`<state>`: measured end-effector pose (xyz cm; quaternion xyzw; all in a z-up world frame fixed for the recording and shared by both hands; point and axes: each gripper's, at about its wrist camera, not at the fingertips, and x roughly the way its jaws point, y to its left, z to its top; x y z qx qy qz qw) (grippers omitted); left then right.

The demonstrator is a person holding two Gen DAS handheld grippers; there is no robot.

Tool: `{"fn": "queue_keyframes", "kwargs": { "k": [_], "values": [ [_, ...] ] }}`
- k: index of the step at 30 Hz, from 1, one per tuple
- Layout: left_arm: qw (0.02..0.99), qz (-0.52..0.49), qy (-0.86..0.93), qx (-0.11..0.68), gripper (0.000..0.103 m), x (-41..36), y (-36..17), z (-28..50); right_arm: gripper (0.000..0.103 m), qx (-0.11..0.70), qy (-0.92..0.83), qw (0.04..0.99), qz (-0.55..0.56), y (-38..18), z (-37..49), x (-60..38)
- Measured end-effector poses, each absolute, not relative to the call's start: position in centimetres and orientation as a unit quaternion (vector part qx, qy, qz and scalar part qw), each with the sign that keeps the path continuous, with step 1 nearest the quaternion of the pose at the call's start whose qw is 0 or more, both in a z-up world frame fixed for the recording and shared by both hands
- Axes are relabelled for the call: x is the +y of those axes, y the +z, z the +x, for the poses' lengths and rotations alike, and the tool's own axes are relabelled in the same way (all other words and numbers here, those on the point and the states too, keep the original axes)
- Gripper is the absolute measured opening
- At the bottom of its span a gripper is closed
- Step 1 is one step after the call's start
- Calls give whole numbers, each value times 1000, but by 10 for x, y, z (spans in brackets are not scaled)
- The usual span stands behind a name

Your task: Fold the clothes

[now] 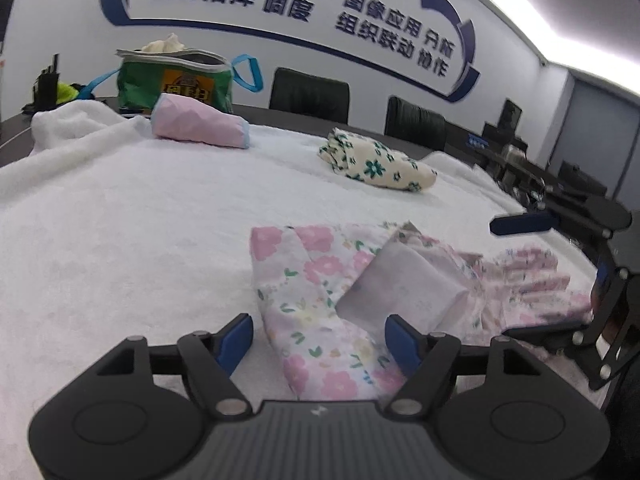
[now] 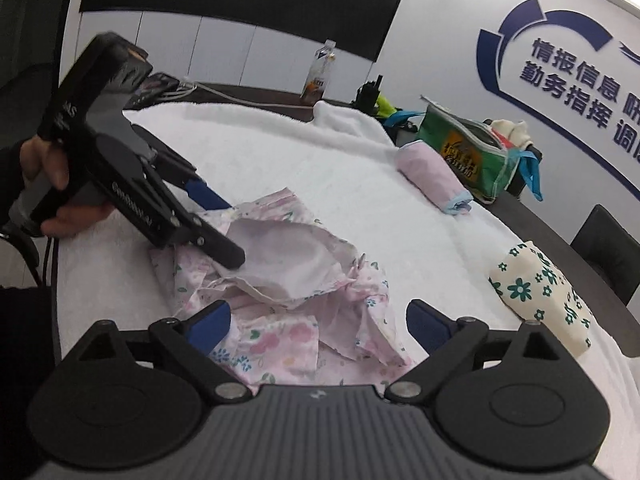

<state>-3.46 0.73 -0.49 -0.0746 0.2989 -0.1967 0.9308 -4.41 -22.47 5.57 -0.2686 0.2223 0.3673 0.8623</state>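
Ideally, both the left gripper point(image 1: 320, 344) and right gripper point(image 2: 318, 326) (jaws apart, empty) pinch opposite hems of the floral garment point(image 2: 288, 280) evenly before folding.

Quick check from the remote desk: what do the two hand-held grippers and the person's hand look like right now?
Both are alike: the left hand-held gripper and the right hand-held gripper have matte black linkage arms with silver pivot pins, blue finger pads, and a ribbed dark grey body with round black discs at each side. The left one's side bears white lettering, blurred. The hand gripping it emerges from a dark sleeve.
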Motion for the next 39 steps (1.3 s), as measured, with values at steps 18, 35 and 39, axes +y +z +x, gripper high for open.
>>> {"fn": "queue_keyframes", "kwargs": {
  "k": [18, 35, 39],
  "values": [
    [928, -79, -200, 306, 72, 6, -5, -34, 4, 312, 425, 828, -192, 47, 5, -222],
    [931, -57, -236, 272, 72, 8, 39, -17, 93, 269, 473, 816, -195, 73, -28, -262],
    [916, -50, -246, 312, 71, -9, 24, 4, 73, 320, 473, 776, -265, 44, -13, -235]
  ]
}}
